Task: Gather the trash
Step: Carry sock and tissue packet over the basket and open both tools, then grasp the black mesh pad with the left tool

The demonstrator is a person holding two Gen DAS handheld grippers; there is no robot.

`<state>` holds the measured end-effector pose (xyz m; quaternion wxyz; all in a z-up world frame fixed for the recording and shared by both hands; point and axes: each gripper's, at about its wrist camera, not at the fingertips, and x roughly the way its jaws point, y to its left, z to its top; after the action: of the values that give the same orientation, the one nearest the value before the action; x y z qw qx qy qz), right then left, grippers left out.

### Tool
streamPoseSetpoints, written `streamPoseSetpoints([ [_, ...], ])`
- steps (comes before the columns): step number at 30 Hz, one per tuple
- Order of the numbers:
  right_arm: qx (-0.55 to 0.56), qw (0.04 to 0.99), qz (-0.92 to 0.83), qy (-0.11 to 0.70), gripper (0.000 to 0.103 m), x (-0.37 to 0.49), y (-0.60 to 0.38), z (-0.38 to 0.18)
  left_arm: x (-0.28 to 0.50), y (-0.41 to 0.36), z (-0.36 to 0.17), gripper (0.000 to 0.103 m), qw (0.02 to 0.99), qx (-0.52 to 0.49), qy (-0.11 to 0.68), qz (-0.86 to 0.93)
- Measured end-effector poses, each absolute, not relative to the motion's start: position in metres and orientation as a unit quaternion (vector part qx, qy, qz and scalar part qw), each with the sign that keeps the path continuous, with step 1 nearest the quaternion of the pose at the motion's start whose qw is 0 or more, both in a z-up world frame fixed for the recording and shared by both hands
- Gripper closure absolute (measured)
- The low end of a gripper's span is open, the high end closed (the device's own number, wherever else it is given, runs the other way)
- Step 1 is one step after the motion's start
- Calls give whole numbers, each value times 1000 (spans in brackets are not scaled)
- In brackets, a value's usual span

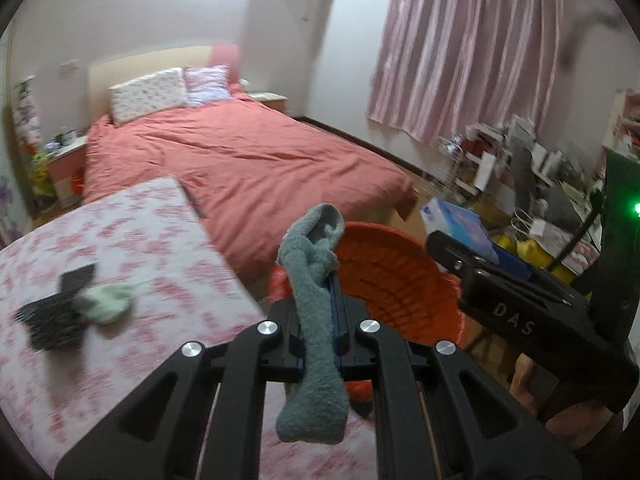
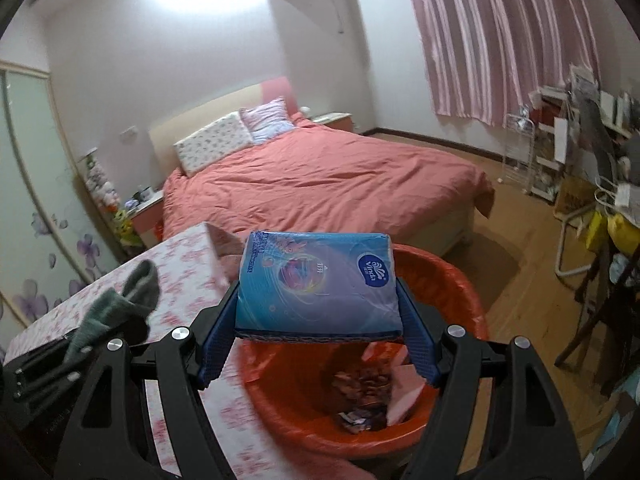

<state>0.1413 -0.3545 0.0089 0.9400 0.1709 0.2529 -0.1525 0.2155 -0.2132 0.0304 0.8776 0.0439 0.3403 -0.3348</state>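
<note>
My left gripper (image 1: 318, 280) is shut on a grey-green fuzzy sock (image 1: 316, 320), held just left of the orange trash bin (image 1: 396, 280). The sock also shows at the left of the right wrist view (image 2: 116, 308). My right gripper (image 2: 320, 304) is shut on a blue Vinda tissue pack (image 2: 318, 284), held over the orange bin (image 2: 460, 300), which is lined with an orange bag and holds wrappers and paper (image 2: 368, 396). The right gripper and the pack (image 1: 456, 220) show at the right of the left wrist view.
A table with a pink floral cloth (image 1: 140, 240) stands left of the bin, with a pale green sock (image 1: 106, 302) and a black hairbrush (image 1: 52, 316) on it. A bed with a red cover (image 2: 320, 184) lies behind. Cluttered shelves and chairs (image 2: 592, 184) fill the right side.
</note>
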Motion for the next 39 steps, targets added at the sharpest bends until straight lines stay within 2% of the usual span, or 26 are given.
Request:
streamPoseSetpoints([
  [3,185,936,-154,257,30,147,-373,0,225,-238,16,87,870,54,353,-341],
  [6,198,930,-152,272,29,155,-388,-11,234,-252,1,58,869,64,366,-328],
  [9,208,924,-154,283,27,156,-394,-22,241,-251,-13,50,868,71,378,-314],
  [11,211,922,-157,285,23,154,-395,-26,245,-244,-19,42,869,74,384,-303],
  [13,209,922,-163,284,21,148,-391,-26,249,-234,-21,28,873,78,386,-287],
  [19,182,926,-159,290,19,145,-371,-22,252,-188,-23,4,884,81,394,-239],
  [29,138,931,-108,319,18,155,-310,-23,239,-92,-26,4,906,156,385,-82],
  [39,87,933,-48,346,18,166,-234,-31,262,17,-15,4,917,46,393,-51],
])
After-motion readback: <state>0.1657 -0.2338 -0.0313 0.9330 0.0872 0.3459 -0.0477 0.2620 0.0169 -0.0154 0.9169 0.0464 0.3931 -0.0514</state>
